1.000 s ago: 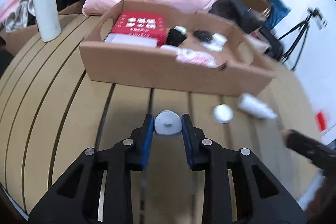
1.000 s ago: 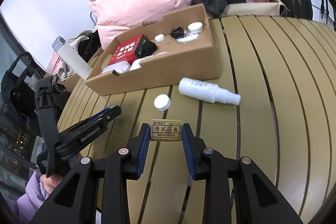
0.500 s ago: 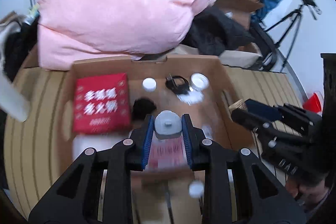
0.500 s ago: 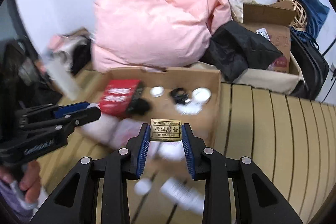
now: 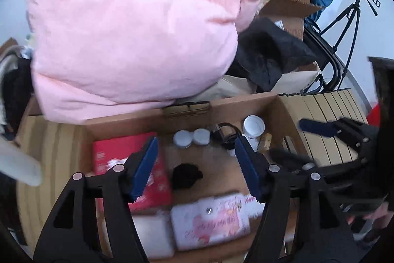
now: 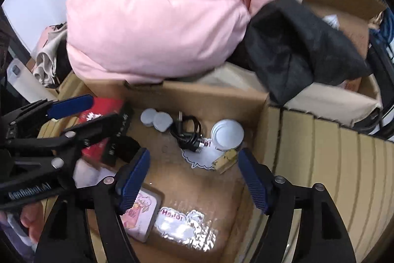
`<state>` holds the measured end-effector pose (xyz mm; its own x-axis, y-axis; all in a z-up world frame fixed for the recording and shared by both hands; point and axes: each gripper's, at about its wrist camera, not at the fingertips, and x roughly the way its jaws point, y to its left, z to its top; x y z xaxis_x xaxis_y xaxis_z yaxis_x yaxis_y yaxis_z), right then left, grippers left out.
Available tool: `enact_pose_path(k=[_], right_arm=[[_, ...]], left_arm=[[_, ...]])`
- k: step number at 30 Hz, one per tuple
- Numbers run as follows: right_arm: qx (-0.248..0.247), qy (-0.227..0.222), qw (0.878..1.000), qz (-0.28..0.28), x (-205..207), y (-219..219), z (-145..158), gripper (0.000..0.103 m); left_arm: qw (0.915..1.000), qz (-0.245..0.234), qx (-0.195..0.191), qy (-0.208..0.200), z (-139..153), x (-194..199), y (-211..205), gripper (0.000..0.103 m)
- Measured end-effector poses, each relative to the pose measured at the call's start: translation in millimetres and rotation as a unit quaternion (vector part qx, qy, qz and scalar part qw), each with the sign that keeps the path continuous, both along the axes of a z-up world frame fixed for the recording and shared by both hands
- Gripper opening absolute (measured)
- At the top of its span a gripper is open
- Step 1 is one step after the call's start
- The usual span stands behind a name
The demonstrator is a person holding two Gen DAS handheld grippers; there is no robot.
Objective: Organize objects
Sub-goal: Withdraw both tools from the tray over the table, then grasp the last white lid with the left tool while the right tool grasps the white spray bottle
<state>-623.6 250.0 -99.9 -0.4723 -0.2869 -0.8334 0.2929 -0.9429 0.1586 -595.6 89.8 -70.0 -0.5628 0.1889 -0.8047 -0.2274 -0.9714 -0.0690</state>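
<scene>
Both grippers are hovering over the box (image 6: 216, 96), left gripper (image 5: 197, 166) and right gripper (image 6: 193, 178) each gaping wide with nothing between the jaws. Two grey caps (image 6: 155, 118) are lying side by side near the back wall, touching the cable (image 6: 188, 132) (black). The eraser (image 6: 225, 159) is resting tilted beside the tin (image 6: 227, 133).

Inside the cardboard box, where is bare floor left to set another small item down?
In the cardboard box, bare floor shows mid-box, between the black cable and the pink card, and along the right wall beyond the small tan box. The left side is crowded by the red box.
</scene>
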Motion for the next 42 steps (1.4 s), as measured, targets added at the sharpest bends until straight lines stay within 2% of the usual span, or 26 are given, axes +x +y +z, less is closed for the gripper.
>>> enact_pose_path(k=[3, 5, 6, 8, 9, 11, 12, 13, 17, 20, 22, 24, 26, 28, 30, 32, 33, 35, 36, 37, 38, 42], right_arm=[[-0.005, 0.029, 1.000, 0.004, 30.9, 8.1, 33.3, 0.077], [-0.006, 0.051, 0.999, 0.011, 60.3, 14.7, 57.9, 0.077], [-0.005, 0.062, 0.998, 0.011, 77.4, 17.8, 69.7, 0.077], [0.009, 0.091, 0.996, 0.005, 118.1, 27.1, 88.9, 0.077], [0.025, 0.105, 0.994, -0.008, 139.7, 32.8, 94.5, 0.077], [0.039, 0.141, 0.989, -0.039, 199.1, 46.1, 99.4, 0.077], [0.036, 0.146, 0.988, -0.043, 215.6, 48.8, 99.4, 0.077], [0.032, 0.149, 0.987, -0.046, 249.7, 52.0, 94.6, 0.077], [0.032, 0.121, 0.991, -0.037, 331.7, 44.3, 81.3, 0.077], [0.040, 0.102, 0.994, -0.028, 378.0, 31.8, 75.5, 0.077], [0.035, 0.103, 0.994, -0.015, 395.5, 24.7, 76.6, 0.077], [0.023, 0.113, 0.993, -0.013, 400.6, 25.3, 76.2, 0.078], [0.038, 0.100, 0.994, -0.017, 397.1, 25.5, 67.2, 0.078], [0.043, 0.098, 0.994, -0.023, 398.5, 28.3, 57.9, 0.078], [0.023, 0.100, 0.995, -0.023, 404.6, 34.1, 54.5, 0.078], [0.006, 0.080, 0.996, -0.028, 402.7, 41.7, 45.2, 0.078], [0.007, 0.068, 0.997, -0.034, 398.2, 45.5, 38.4, 0.077], [0.012, 0.060, 0.997, -0.038, 383.9, 53.5, 26.0, 0.069], [0.017, 0.062, 0.997, -0.037, 375.4, 55.7, 22.1, 0.065], [0.020, 0.068, 0.997, -0.029, 364.8, 57.1, 18.5, 0.065], [0.023, 0.071, 0.997, -0.020, 354.5, 57.6, 15.6, 0.065], [0.047, 0.046, 0.997, 0.031, 289.0, 53.1, -14.4, 0.065]], left_arm=[[0.9994, -0.007, -0.008, 0.033, 34.5, 38.3, -12.1, 0.072], [0.9979, -0.016, -0.021, 0.060, 58.3, 78.7, -19.0, 0.078], [0.9972, -0.019, -0.026, 0.067, 65.5, 93.4, -21.3, 0.081], [0.9959, -0.016, -0.034, 0.083, 77.1, 135.5, -30.1, 0.095], [0.9952, -0.006, -0.033, 0.092, 79.2, 160.6, -37.3, 0.097], [0.9953, 0.001, -0.023, 0.094, 75.9, 206.4, -49.2, 0.097], [0.9959, 0.002, -0.014, 0.090, 72.0, 229.4, -55.0, 0.097], [0.9964, 0.008, -0.003, 0.085, 67.8, 253.3, -62.2, 0.097], [0.9973, 0.046, 0.015, 0.055, 48.0, 334.5, -75.0, 0.098], [0.9980, 0.043, 0.026, 0.037, 40.6, 374.7, -70.4, 0.098], [0.9979, 0.036, 0.028, 0.046, 41.1, 389.4, -63.7, 0.098], [0.9972, 0.041, 0.018, 0.060, 41.2, 394.0, -59.3, 0.098], [0.9966, 0.053, 0.002, 0.063, 41.1, 394.1, -56.7, 0.098], [0.9963, 0.051, 0.012, 0.068, 42.3, 397.5, -56.5, 0.098], [0.9959, 0.047, 0.020, 0.075, 41.9, 400.1, -56.0, 0.098], [0.9948, 0.043, 0.024, 0.089, 35.6, 393.8, -52.3, 0.098], [0.9938, 0.036, 0.030, 0.101, 28.3, 387.2, -49.3, 0.098], [0.9928, 0.021, 0.040, 0.111, 10.7, 370.7, -40.5, 0.093], [0.9931, 0.011, 0.046, 0.107, -1.0, 356.7, -34.5, 0.089], [0.9936, 0.000, 0.052, 0.100, -13.5, 339.1, -26.9, 0.079], [0.9940, -0.006, 0.055, 0.094, -22.3, 326.4, -19.7, 0.076], [0.9970, -0.027, 0.045, 0.057, -66.1, 257.7, 14.7, 0.073]])
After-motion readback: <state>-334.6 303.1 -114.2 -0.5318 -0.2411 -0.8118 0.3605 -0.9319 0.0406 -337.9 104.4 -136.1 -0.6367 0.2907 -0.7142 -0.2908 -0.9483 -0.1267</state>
